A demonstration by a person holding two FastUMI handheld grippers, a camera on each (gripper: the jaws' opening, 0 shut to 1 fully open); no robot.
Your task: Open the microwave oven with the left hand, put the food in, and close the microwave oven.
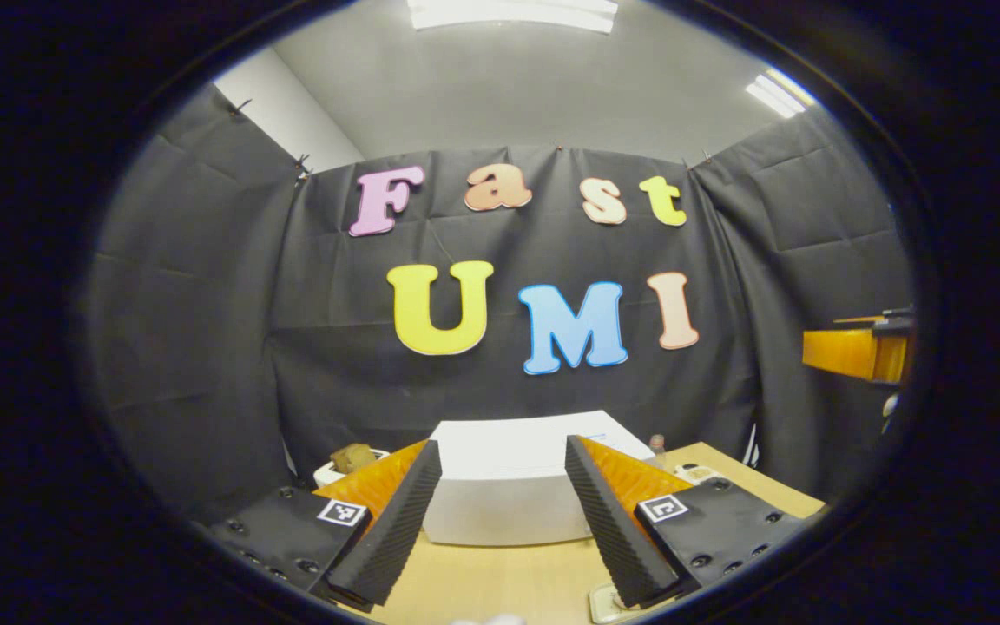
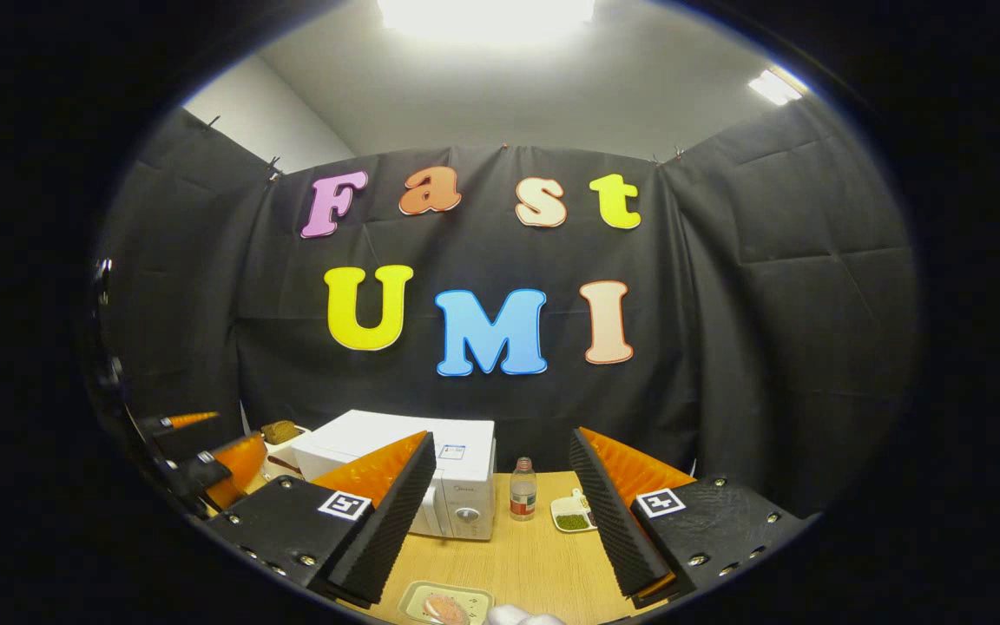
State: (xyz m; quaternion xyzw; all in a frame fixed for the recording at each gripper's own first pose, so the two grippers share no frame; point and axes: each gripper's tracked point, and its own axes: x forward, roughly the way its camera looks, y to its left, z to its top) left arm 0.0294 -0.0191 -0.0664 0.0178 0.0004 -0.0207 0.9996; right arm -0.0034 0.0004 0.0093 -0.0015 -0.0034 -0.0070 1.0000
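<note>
Black cloth walls close off the booth behind a light wooden bench (image 2: 526,555), where a white box-shaped microwave oven (image 2: 430,469) sits with its door closed. From the left hand-held gripper (image 1: 500,521) the oven lies straight ahead and a little below, framed squarely between the 2 ribbed black fingers; its long axis runs across that line of approach. Those fingers are spread wide and hold nothing. The right hand-held gripper (image 2: 500,529) hangs farther to the oven's right, equally wide apart and empty, with the oven ahead to its left. A pale rectangular tray of pinkish food (image 2: 446,605) rests on the bench just under it. By the oven stand a small clear bottle (image 2: 523,490) and a white dish of green bits (image 2: 573,514). Judging by position, the left is nearer the door and level, aimed forward.
</note>
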